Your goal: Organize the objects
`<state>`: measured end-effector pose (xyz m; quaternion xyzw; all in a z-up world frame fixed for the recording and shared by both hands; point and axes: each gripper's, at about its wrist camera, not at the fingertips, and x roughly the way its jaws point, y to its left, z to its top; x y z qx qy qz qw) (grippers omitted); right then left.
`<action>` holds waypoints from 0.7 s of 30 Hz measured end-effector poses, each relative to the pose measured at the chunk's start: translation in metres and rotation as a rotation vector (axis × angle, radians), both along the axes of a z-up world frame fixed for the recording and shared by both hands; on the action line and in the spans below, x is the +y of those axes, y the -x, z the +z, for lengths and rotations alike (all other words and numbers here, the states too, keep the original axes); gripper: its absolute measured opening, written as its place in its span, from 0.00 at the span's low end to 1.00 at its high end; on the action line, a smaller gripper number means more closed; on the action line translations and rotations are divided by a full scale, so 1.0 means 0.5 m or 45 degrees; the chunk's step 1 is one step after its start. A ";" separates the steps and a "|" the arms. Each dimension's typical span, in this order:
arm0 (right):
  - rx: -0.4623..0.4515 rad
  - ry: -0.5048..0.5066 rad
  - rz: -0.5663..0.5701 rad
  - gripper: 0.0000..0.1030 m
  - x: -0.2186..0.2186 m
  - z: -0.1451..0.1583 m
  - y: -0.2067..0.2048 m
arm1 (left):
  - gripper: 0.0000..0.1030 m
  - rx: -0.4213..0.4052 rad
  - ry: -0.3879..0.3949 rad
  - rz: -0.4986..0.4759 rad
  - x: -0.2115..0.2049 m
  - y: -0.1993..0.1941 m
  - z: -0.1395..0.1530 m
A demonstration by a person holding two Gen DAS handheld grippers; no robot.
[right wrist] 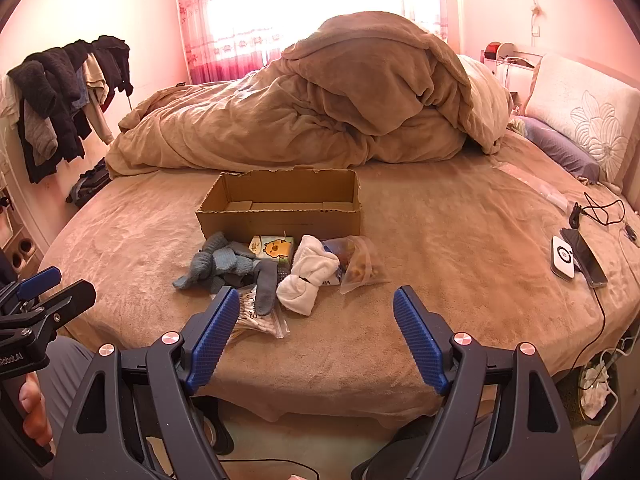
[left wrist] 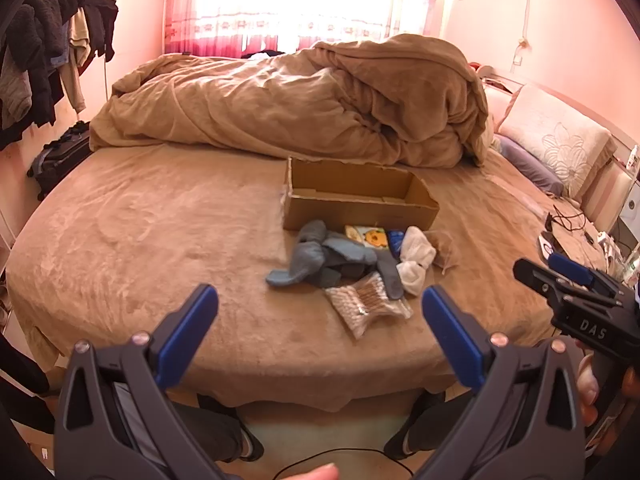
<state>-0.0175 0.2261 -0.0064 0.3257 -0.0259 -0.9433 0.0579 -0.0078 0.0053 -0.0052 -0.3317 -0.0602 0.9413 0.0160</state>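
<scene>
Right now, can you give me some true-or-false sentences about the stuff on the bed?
1. The cardboard box is empty. True.
2. The white socks are inside the box. False: they lie on the bed sheet in front of it.
3. The left gripper holds the blue-grey socks. False: its jaws are open, holding nothing.
4. The right gripper is open. True.
5. A phone lies on the bed. True.

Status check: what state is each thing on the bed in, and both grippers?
box: open-topped, empty
blue socks: loose pile outside box
white socks: bundled, outside box
swab bag: flat on bed
left gripper: open, empty
right gripper: open, empty
</scene>
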 end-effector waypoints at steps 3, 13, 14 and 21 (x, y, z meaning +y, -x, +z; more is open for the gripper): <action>0.000 0.001 -0.001 0.80 0.001 -0.001 0.000 | 0.99 0.003 -0.003 0.004 -0.002 -0.001 0.000; -0.001 0.004 -0.001 0.80 0.002 -0.001 -0.001 | 0.99 0.003 -0.002 0.001 -0.003 -0.002 0.000; -0.003 0.006 -0.001 0.80 0.002 -0.001 -0.001 | 0.99 0.004 -0.003 0.002 -0.003 -0.002 0.000; -0.002 0.004 -0.001 0.80 0.003 0.000 0.000 | 0.99 0.010 -0.005 0.014 -0.005 -0.001 0.001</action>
